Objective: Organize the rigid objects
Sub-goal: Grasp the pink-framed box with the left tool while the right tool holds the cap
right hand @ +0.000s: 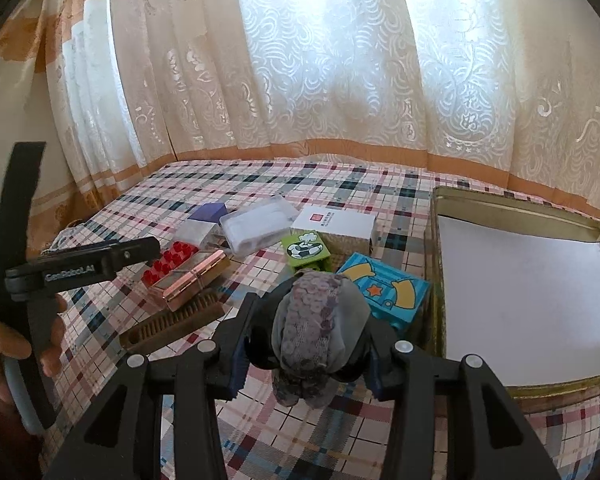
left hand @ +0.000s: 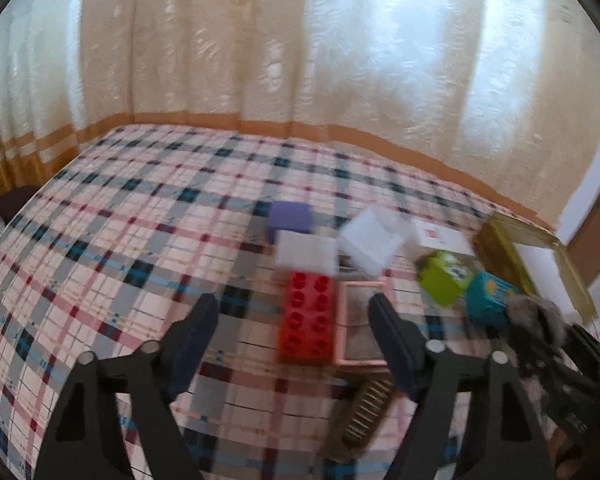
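The right gripper [right hand: 306, 344] is clamped on a grey sequinned bundle [right hand: 318, 316], raised just above the plaid bedcover [right hand: 260, 188]. The open tin [right hand: 440, 260], lined white and holding nothing visible, lies immediately to that gripper's right, its near wall alongside the right finger. The blue box [right hand: 384, 292] stands just beyond the bundle, against the tin's left wall. The left gripper [left hand: 294, 320] stands wide and empty over the red brick [left hand: 310, 316], whose long axis runs away from the camera, roughly in line with the fingers. The right hand is judged the nearer to the tin; a short sideways carry over the wall should suffice.
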